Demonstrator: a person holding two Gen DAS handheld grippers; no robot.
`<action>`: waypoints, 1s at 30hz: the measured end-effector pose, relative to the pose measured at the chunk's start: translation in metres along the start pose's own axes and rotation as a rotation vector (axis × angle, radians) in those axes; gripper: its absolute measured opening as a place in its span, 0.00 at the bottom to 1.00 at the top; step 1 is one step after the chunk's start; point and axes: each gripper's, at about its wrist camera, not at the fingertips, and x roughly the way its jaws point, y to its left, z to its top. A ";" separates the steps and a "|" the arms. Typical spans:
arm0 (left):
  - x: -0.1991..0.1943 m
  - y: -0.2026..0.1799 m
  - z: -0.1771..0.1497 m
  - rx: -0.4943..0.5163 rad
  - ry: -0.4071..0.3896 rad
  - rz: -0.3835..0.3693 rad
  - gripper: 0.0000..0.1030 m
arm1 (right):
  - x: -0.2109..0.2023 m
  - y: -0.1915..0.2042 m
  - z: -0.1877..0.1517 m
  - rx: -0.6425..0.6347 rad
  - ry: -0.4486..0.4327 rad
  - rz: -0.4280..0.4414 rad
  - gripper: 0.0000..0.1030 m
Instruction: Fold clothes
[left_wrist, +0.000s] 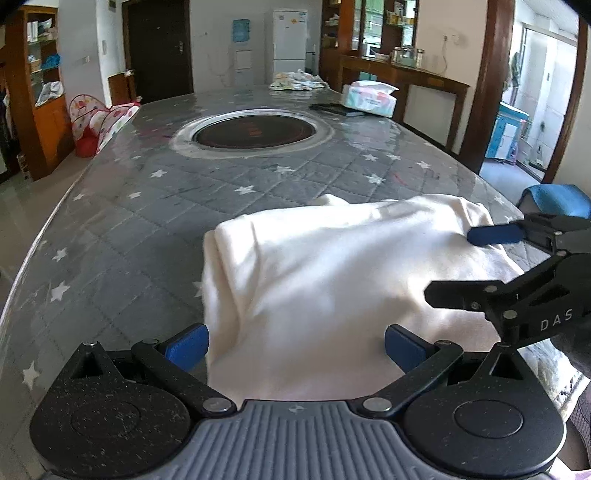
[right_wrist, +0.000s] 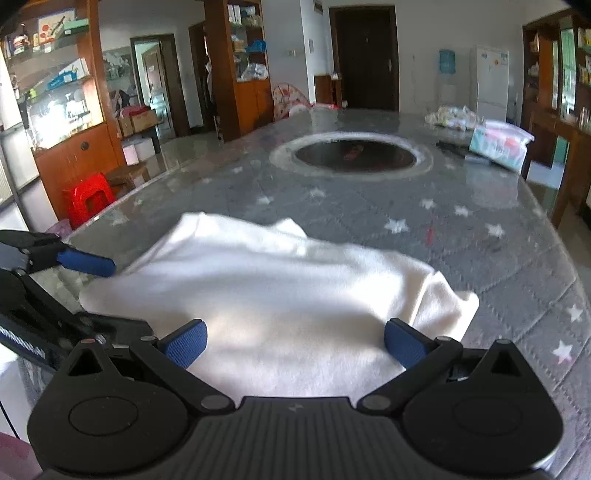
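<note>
The counter (left_wrist: 122, 206) is long and wears a gray quilted cover with white stars. A round black plate (left_wrist: 255, 132) with a silver ring sits in its middle. A white cloth (left_wrist: 332, 280) lies bunched at the near end. At the far end sit a tissue pack (left_wrist: 369, 98), a flat dark thing (left_wrist: 334, 109) and a small heap of clothes (left_wrist: 297, 80).

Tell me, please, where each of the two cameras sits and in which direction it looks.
Left wrist: sits on the left gripper, looks forward over the white cloth and along the table; its own open fingers show, and the right gripper enters from the right.
Right wrist: sits on the right gripper, looks the same way over the cloth; its open fingers show, the left gripper at the left edge.
Shared: the cloth, the table, the round black plate, the tissue pack.
</note>
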 end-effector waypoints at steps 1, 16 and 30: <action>0.000 0.002 -0.001 -0.005 0.001 0.003 1.00 | 0.000 -0.001 -0.001 0.005 0.000 0.002 1.00; -0.005 0.020 -0.005 -0.062 0.020 0.008 1.00 | 0.010 -0.032 0.016 0.139 -0.013 -0.016 1.00; -0.015 0.047 -0.006 -0.131 0.003 0.081 1.00 | -0.012 0.034 0.024 -0.103 -0.035 0.080 1.00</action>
